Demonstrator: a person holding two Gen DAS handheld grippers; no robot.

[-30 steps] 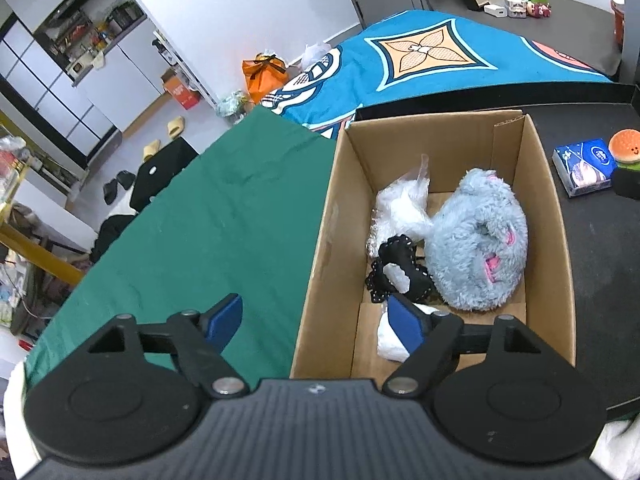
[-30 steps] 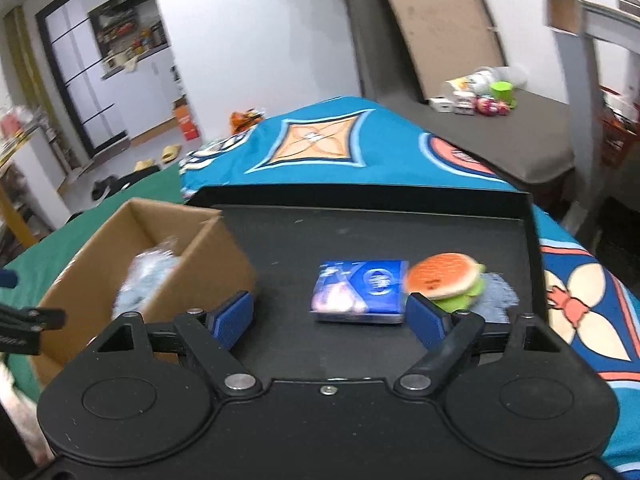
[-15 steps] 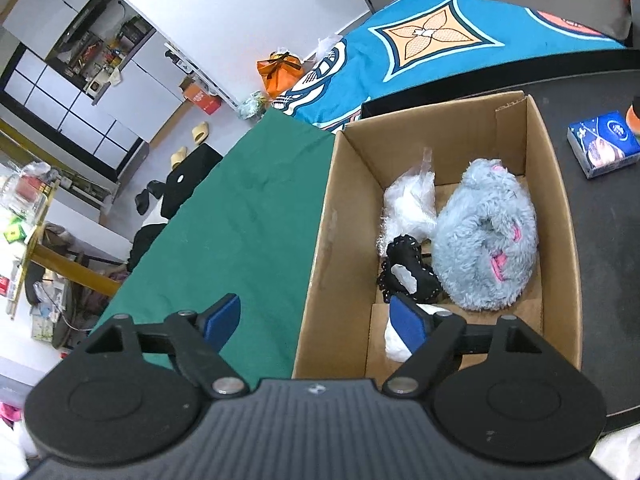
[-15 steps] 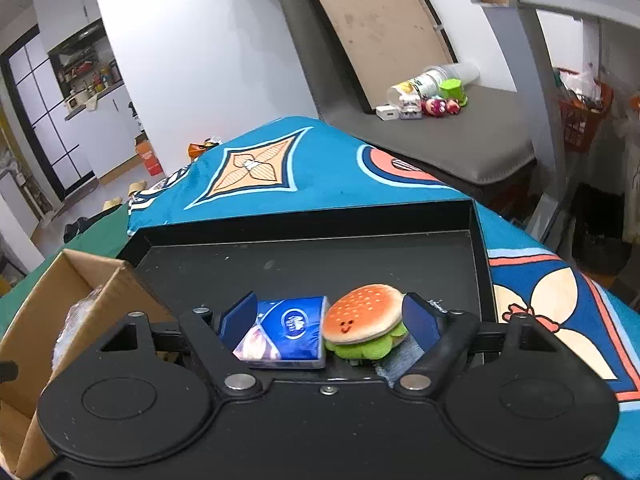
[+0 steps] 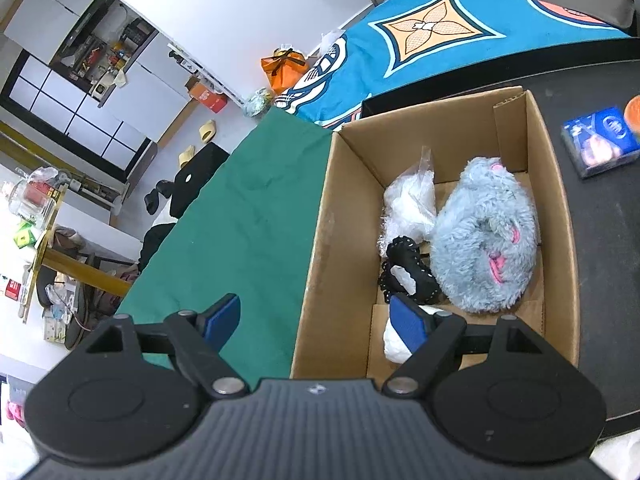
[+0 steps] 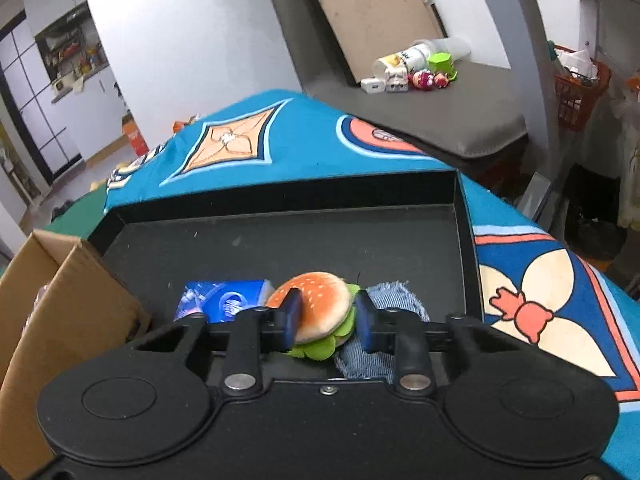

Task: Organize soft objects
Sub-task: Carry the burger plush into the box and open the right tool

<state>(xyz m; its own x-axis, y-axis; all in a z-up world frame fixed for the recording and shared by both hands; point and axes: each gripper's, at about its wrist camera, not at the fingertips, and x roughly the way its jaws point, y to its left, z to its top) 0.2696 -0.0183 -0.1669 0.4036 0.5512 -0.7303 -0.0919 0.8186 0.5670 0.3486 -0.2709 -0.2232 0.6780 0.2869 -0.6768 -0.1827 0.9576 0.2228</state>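
Observation:
A burger plush (image 6: 320, 308) with an orange bun and green lettuce lies on the black tray (image 6: 280, 240). My right gripper (image 6: 328, 314) is closing on it, and its blue pads press the bun from both sides. Beside the burger sit a blue tissue pack (image 6: 224, 300) and a denim patch (image 6: 392, 300). The cardboard box (image 5: 440, 120) holds a grey fluffy plush (image 5: 484, 236), a white plastic bag (image 5: 408, 204), a black lacy item (image 5: 404, 264) and a white bundle (image 5: 394, 346). My left gripper (image 5: 316, 312) stands open over the box's near left wall, holding nothing.
The box rests between a green cloth (image 5: 248, 216) and the black tray. A blue patterned cloth (image 6: 280, 140) covers the surface beyond the tray. Small toys and a cup (image 6: 416, 68) sit on a grey bench behind. The box's corner (image 6: 60, 300) stands left of my right gripper.
My right gripper came forward and down over the burger plush, and its jaws went from wide apart to pressed on it. The left gripper drifted slightly and stayed open.

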